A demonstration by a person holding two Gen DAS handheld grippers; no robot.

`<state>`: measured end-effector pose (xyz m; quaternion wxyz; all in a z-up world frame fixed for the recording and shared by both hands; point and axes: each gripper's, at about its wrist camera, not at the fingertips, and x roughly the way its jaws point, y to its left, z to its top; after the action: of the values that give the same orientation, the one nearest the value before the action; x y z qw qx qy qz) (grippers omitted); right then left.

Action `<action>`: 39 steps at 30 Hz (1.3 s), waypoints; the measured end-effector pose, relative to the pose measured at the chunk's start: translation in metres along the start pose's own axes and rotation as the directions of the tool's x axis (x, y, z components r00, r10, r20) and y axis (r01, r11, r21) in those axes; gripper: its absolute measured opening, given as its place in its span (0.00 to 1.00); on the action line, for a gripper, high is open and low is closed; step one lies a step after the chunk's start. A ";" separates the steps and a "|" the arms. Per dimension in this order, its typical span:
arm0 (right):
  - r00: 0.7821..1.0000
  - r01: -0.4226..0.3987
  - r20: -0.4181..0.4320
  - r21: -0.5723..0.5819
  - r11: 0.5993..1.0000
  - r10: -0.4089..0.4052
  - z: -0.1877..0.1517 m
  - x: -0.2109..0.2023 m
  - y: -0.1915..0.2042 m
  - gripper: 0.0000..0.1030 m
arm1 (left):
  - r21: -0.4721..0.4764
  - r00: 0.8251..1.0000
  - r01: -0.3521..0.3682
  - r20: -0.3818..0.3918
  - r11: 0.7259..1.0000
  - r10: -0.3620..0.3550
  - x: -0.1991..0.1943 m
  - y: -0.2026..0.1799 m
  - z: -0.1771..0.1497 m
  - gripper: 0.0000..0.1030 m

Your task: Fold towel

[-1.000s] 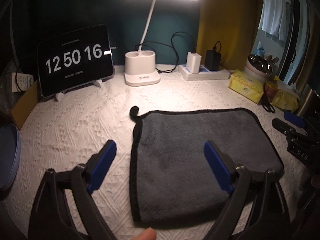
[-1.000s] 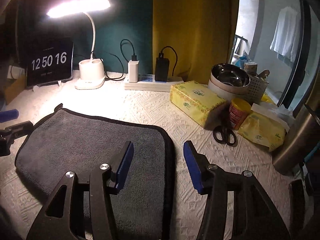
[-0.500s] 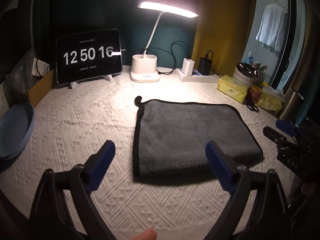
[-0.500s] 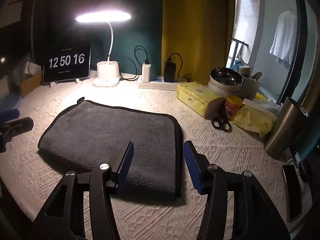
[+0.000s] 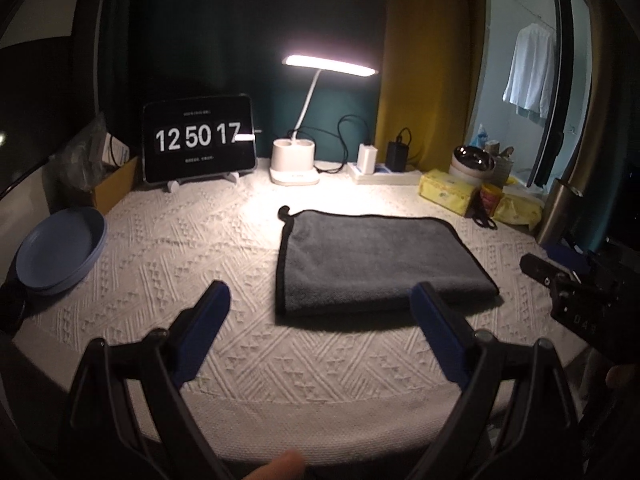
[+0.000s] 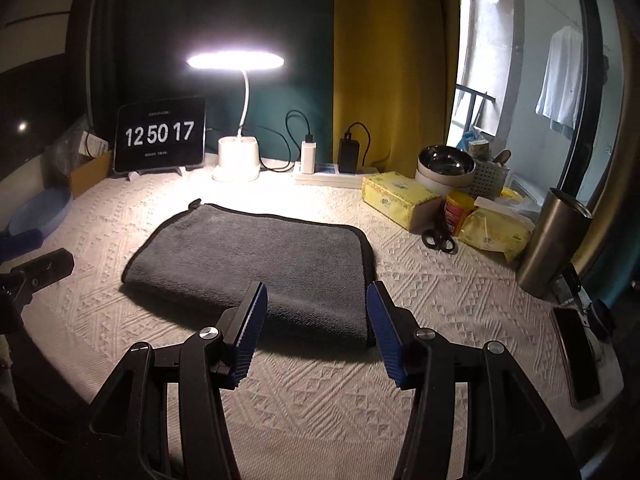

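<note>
A grey towel [image 5: 372, 260] with black edging lies folded flat on the white textured tablecloth [image 5: 200, 240]; it also shows in the right wrist view [image 6: 260, 264]. My left gripper [image 5: 322, 300] is open and empty, hanging above the table's front edge, short of the towel's near edge. My right gripper [image 6: 316, 300] is open and empty, just in front of the towel's near right corner. The right gripper shows at the right of the left wrist view [image 5: 560, 280].
At the back stand a tablet clock [image 5: 198, 148], a lit desk lamp [image 5: 294, 164] and a power strip [image 6: 336, 176]. Blue plates [image 5: 60, 252] sit left. Tissue packs [image 6: 400, 200], scissors [image 6: 438, 238], a steel cup [image 6: 552, 240] and a phone [image 6: 576, 356] crowd the right.
Both grippers have drawn back and up from the towel toward the table's front edge. The towel stays flat. The clock changed from 12 50 16 to 12 50 17.
</note>
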<state>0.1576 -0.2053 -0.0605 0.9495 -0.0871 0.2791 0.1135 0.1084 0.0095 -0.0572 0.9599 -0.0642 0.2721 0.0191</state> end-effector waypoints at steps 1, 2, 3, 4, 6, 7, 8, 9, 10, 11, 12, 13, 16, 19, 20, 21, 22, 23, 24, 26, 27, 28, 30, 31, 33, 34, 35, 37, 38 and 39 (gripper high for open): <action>1.000 0.000 0.011 0.003 1.000 0.000 0.000 -0.007 0.001 0.53 | 0.002 1.000 -0.001 0.016 1.000 0.001 -0.007 -0.001 0.000 0.90; 1.000 -0.001 0.028 0.008 1.000 0.000 -0.001 -0.017 0.002 0.53 | 0.008 0.999 -0.010 0.034 1.000 0.009 -0.014 -0.003 -0.001 0.90; 0.999 -0.001 0.040 0.010 1.000 0.001 -0.002 -0.024 0.003 0.53 | 0.017 0.998 -0.020 0.053 1.000 0.019 -0.020 -0.005 -0.003 0.90; 0.999 -0.002 0.054 0.013 1.000 0.001 -0.002 -0.033 0.005 0.53 | 0.023 0.997 -0.026 0.074 0.999 0.024 -0.027 -0.007 -0.004 0.90; 0.996 -0.003 0.092 0.015 1.000 0.001 -0.003 -0.050 0.009 0.53 | 0.035 0.993 -0.016 0.119 0.999 0.012 -0.040 -0.008 -0.007 0.90; 0.994 -0.003 0.110 0.014 1.000 0.002 -0.003 -0.057 0.010 0.53 | 0.040 0.990 -0.008 0.140 0.999 0.002 -0.047 -0.009 -0.008 0.90; 0.991 -0.005 0.135 0.010 1.000 0.003 -0.004 -0.067 0.013 0.53 | 0.045 0.988 -0.004 0.155 0.999 -0.003 -0.052 -0.009 -0.009 0.90; 0.989 -0.005 0.149 0.009 1.000 0.003 -0.004 -0.073 0.014 0.53 | 0.051 0.985 0.000 0.175 0.999 -0.009 -0.058 -0.010 -0.009 0.90; 0.986 -0.006 0.166 0.007 1.000 0.005 -0.005 -0.079 0.015 0.53 | 0.056 0.981 0.001 0.192 0.998 -0.012 -0.064 -0.010 -0.010 0.90; 0.982 -0.021 0.190 0.005 1.000 0.019 -0.006 -0.087 0.017 0.53 | 0.062 0.977 0.001 0.213 0.998 -0.014 -0.070 -0.011 -0.011 0.90; 0.978 -0.036 0.204 0.001 0.999 0.035 -0.007 -0.092 0.018 0.53 | 0.066 0.973 -0.001 0.230 0.998 -0.014 -0.075 -0.012 -0.012 0.90; 0.975 -0.043 0.216 -0.004 0.999 0.043 -0.008 -0.097 0.020 0.53 | 0.069 0.970 -0.004 0.243 0.998 -0.013 -0.079 -0.012 -0.013 0.90; 0.965 -0.034 0.260 -0.016 0.999 0.037 -0.011 -0.114 0.025 0.53 | 0.083 0.960 -0.016 0.280 0.996 -0.008 -0.093 -0.014 -0.014 0.92; 0.958 -0.036 0.285 -0.012 0.999 0.038 -0.013 -0.126 0.025 0.53 | 0.083 0.951 -0.017 0.308 0.996 -0.010 -0.106 -0.012 -0.015 0.95; 0.957 -0.036 0.288 -0.009 0.999 0.037 -0.014 -0.129 0.025 0.53 | 0.082 0.949 -0.013 0.316 0.997 -0.014 -0.110 -0.011 -0.016 0.96; 0.956 -0.036 0.290 -0.007 0.999 0.036 -0.015 -0.131 0.024 0.53 | 0.083 0.946 -0.011 0.322 0.997 -0.016 -0.113 -0.011 -0.016 0.96; 0.956 -0.036 0.292 -0.007 0.999 0.036 -0.016 -0.133 0.024 0.53 | 0.083 0.945 -0.012 0.326 0.996 -0.016 -0.115 -0.011 -0.017 0.96; 0.955 -0.035 0.294 -0.009 0.999 0.036 -0.017 -0.136 0.024 0.53 | 0.085 0.944 -0.012 0.330 0.996 -0.016 -0.118 -0.011 -0.017 0.96; 0.955 -0.034 0.296 -0.011 0.999 0.036 -0.017 -0.138 0.025 0.53 | 0.087 0.943 -0.010 0.333 0.996 -0.019 -0.120 -0.011 -0.018 0.96; 0.954 -0.033 0.298 -0.017 0.999 0.036 -0.019 -0.141 0.026 0.53 | 0.089 0.940 -0.007 0.339 0.996 -0.023 -0.124 -0.011 -0.019 0.96; 0.953 -0.031 0.301 -0.019 0.999 0.035 -0.020 -0.144 0.027 0.53 | 0.090 0.939 -0.007 0.342 0.996 -0.025 -0.126 -0.011 -0.019 0.96; 0.952 -0.029 0.304 -0.020 0.999 0.034 -0.021 -0.146 0.027 0.53 | 0.090 0.938 -0.008 0.345 0.996 -0.024 -0.128 -0.011 -0.019 0.96; 0.951 -0.026 0.308 -0.022 0.999 0.031 -0.021 -0.149 0.027 0.53 | 0.090 0.935 -0.006 0.353 0.996 -0.026 -0.131 -0.012 -0.019 0.96; 0.950 -0.024 0.310 -0.022 0.999 0.030 -0.022 -0.151 0.027 0.53 | 0.090 0.934 -0.007 0.356 0.996 -0.026 -0.132 -0.012 -0.020 0.96; 0.949 -0.022 0.313 -0.022 1.000 0.027 -0.022 -0.153 0.027 0.53 | 0.090 0.933 -0.009 0.360 0.996 -0.025 -0.134 -0.012 -0.020 0.96; 0.949 -0.021 0.314 -0.021 1.000 0.026 -0.022 -0.153 0.027 0.53 | 0.090 0.933 -0.008 0.360 0.996 -0.025 -0.134 -0.012 -0.020 0.96; 0.949 -0.021 0.315 -0.021 1.000 0.027 -0.022 -0.154 0.027 0.53 | 0.090 0.932 -0.009 0.360 0.996 -0.024 -0.134 -0.012 -0.020 0.96; 0.948 -0.022 0.317 -0.023 0.999 0.028 -0.022 -0.155 0.027 0.53 | 0.089 0.932 -0.009 0.361 0.996 -0.024 -0.135 -0.012 -0.020 0.96; 0.948 -0.023 0.317 -0.025 0.999 0.029 -0.023 -0.155 0.027 0.53 | 0.089 0.932 -0.010 0.361 0.996 -0.023 -0.135 -0.012 -0.019 0.96; 0.948 -0.024 0.317 -0.027 0.999 0.031 -0.022 -0.155 0.028 0.53 | 0.089 0.932 -0.011 0.361 0.996 -0.022 -0.136 -0.011 -0.019 0.96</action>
<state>0.0122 -0.2098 0.0032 0.9793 -0.0746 0.1230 0.1425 -0.0162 -0.0047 -0.0011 0.9956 -0.0173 0.0911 0.0156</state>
